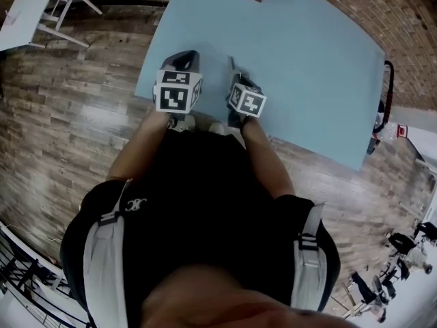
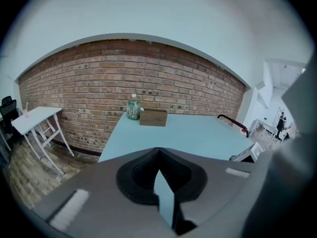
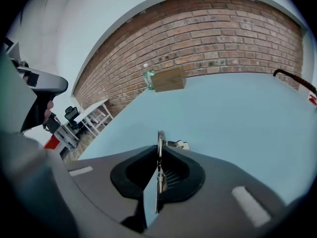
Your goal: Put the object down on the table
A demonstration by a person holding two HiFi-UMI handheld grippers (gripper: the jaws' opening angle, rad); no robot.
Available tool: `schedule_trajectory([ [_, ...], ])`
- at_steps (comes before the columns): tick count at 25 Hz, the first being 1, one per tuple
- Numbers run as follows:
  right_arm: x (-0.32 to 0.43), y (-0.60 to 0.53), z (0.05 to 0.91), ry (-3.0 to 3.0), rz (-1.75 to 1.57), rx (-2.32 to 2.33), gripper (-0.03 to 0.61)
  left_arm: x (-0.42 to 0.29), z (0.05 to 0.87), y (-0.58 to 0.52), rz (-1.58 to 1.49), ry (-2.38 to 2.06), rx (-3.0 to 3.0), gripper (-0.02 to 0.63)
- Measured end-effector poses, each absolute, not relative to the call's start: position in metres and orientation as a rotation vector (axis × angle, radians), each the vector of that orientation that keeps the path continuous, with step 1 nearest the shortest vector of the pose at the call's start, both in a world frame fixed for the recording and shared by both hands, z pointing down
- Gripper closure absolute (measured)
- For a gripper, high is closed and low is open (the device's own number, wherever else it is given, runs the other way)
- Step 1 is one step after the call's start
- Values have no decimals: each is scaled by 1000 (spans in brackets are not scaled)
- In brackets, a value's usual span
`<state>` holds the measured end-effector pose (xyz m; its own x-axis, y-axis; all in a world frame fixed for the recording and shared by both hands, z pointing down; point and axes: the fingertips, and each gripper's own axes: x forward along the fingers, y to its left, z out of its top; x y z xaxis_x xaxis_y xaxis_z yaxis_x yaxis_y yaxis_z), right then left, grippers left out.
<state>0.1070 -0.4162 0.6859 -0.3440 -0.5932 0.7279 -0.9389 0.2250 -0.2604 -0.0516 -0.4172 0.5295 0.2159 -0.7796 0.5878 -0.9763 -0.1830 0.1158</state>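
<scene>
A thin metal object stands edge-on between the jaws of my right gripper, which is shut on it. Its tip pokes out ahead of the jaws, with a small pale piece beside it. In the head view the same object sticks forward from the right gripper over the near part of the light-blue table. My left gripper hangs just left of it, at the table's near left corner. Its jaws meet with nothing between them, so the left gripper is shut and empty.
A green bottle and a brown wooden box stand at the table's far edge against the brick wall. A white side table stands on the wooden floor to the left. A black curved bar sits at the table's right edge.
</scene>
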Motion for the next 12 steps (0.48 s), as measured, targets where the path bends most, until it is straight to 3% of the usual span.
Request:
schedule_trajectory([
  [3, 106, -414, 692, -2005, 997, 1374, 527, -50, 524, -415, 564, -1638, 2036, 615],
  [9, 110, -403, 707, -1949, 932, 1350, 434, -43, 519, -411, 563, -1652, 2049, 615],
  [12, 104, -405, 703, -2023, 940, 1346, 320, -43, 514, -410, 576, -1668, 2059, 615],
])
